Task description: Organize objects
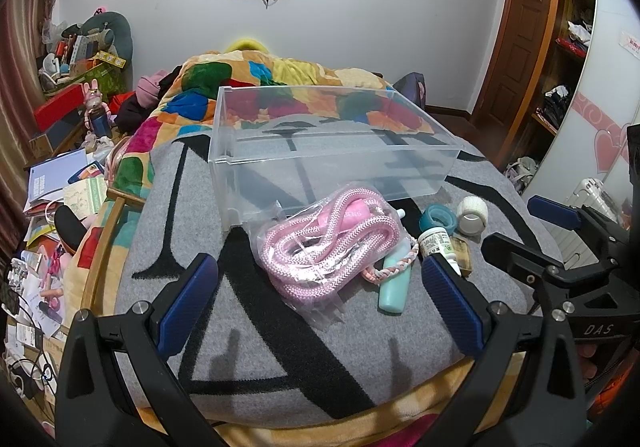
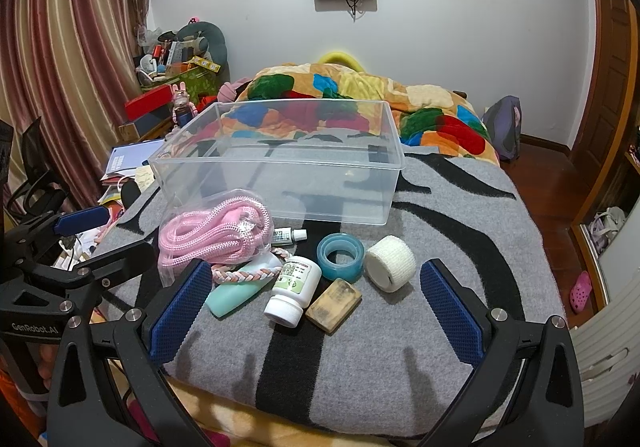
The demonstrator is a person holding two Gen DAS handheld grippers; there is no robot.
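We take the clear bin (image 2: 276,163) as landmark: it sits empty on the grey blanket (image 2: 400,359), and every loose item lies on the blanket in front of it, on our side. Touching its front left corner is the bagged pink rope (image 2: 216,231), soft, light and bulky; we judge the film slippery, so the hold should go across the coil, not on the bag's edge. A small tube (image 2: 290,235) lies just in front of the bin wall, partly under the bag. Nearer us, a braided band (image 2: 252,271) drapes over a mint bottle (image 2: 236,293) lying flat; lifting that bottle would likely drag the band. Beside it the white pill bottle (image 2: 294,287) lies on its side, rigid and light, smooth, likely to roll; we would take it across the body. A tan block (image 2: 334,305) touches it, flat and stiff, probably easiest by its short sides. In front of the bin's middle the teal tape roll (image 2: 340,253) lies flat, and just beside it the white bandage roll (image 2: 390,263), soft and compressible, an easy squeeze. The right gripper (image 2: 316,311) hovers spread wide over the pill bottle and block, holding nothing. The left gripper (image 1: 320,295) is likewise spread and empty, over the rope bag. Items are crowded and touching, so we expect neighbours to be nudged. The bed's surroundings, with desk clutter (image 2: 180,63) beyond the bin's left and a quilt (image 2: 360,95) behind it, do not obstruct.
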